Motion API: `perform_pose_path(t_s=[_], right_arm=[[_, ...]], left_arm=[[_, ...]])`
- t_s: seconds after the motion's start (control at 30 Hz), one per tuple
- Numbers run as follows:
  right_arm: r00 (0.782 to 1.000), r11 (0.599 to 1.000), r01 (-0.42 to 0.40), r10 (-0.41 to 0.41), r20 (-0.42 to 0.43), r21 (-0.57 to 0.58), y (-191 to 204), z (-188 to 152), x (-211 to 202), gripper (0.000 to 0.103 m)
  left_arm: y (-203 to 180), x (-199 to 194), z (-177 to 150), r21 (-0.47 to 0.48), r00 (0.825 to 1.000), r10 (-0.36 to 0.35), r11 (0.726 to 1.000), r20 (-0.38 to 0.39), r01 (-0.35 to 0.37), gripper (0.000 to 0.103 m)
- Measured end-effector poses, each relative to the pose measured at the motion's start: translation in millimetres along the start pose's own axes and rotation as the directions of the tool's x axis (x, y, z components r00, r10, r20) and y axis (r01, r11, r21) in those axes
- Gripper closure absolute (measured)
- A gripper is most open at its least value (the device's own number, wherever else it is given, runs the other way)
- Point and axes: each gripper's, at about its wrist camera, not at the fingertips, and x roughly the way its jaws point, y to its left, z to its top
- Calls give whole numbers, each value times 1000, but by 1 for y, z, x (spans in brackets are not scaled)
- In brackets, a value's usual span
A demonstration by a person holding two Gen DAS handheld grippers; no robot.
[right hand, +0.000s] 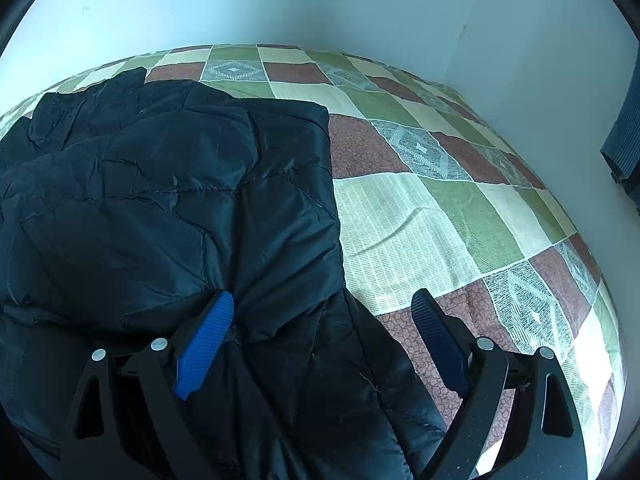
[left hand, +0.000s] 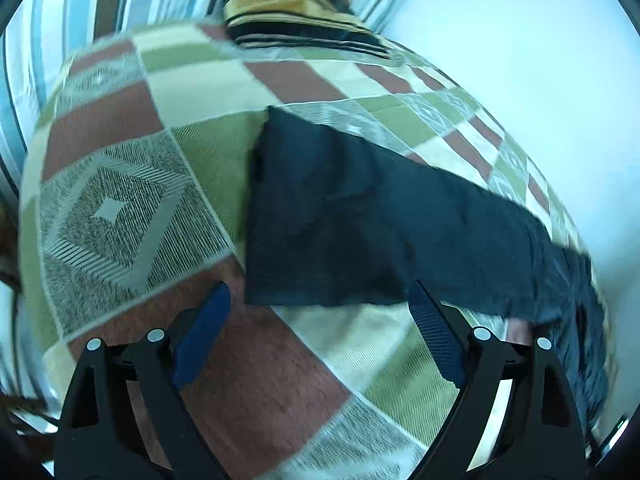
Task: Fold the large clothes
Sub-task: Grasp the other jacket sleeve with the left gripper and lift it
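Mid-fold: jacket on bed, both grippers empty

Here the dark padded jacket (right hand: 172,184) lies on the bed (right hand: 400,216), over the checked bedspread, partly folded: one panel is doubled over the body, with its straight edge running toward the far edge of the bed by the wall (right hand: 280,4).

Right hand-held gripper (right hand: 322,320): jaws wide apart, poised over the jacket's near part, one pad above cloth and the other above bare bedspread. Nothing pinched. Probably lined up on the jacket's edge for the next pick.

Left hand-held gripper (left hand: 320,312): jaws spread, empty, just short of the jacket's (left hand: 360,220) near edge. View blurred. Likely heading for a corner.

Striped pillows (left hand: 296,8) are stacked at the bed's far end.

Judgement: roughly midway; another fold still needed.
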Motion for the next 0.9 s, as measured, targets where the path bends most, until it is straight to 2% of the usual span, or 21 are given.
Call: perform_pose_path(t_s=[0.07, 0.17, 0.23, 0.3, 0.43, 0.5, 0.7, 0.77, 0.8, 0.9], right_arm=[[1000, 1000, 2, -2, 0, 0, 0, 0, 0, 14], [1000, 1000, 3, -3, 1, 0, 0, 0, 0, 14], [1000, 1000, 6, -6, 2, -1, 1, 0, 0, 14], [1000, 1000, 9, -9, 2, -2, 1, 0, 0, 14], [1000, 1000, 11, -11, 3, -1, 2, -1, 0, 14], [1000, 1000, 11, -11, 3, -1, 2, -1, 0, 14], [1000, 1000, 11, -11, 2, -1, 2, -1, 0, 14], [1000, 1000, 9, -9, 2, 1, 2, -1, 0, 14], [1000, 1000, 8, -8, 1, 2, 2, -1, 0, 14], [1000, 1000, 6, -6, -1, 6, 1, 0, 1, 13]], left_arm=[[6, 1, 6, -24, 1000, -18, 1000, 18, 18, 15], [10, 3, 15, -64, 999, -46, 997, 26, 47, 24], [16, 5, 18, -102, 994, -104, 989, 27, 107, 37], [25, 7, 19, -149, 989, -145, 978, 25, 147, 43], [22, 6, 17, -110, 995, -97, 989, 19, 98, 60], [20, 5, 16, -90, 995, -95, 991, 12, 95, 64], [21, 6, 18, -117, 996, -84, 990, 13, 85, 64], [19, 6, 20, -107, 998, -67, 992, 17, 68, 75], [18, 4, 21, -90, 998, -64, 994, 23, 66, 86], [15, -3, 23, -58, 997, -64, 996, 48, 67, 94]])
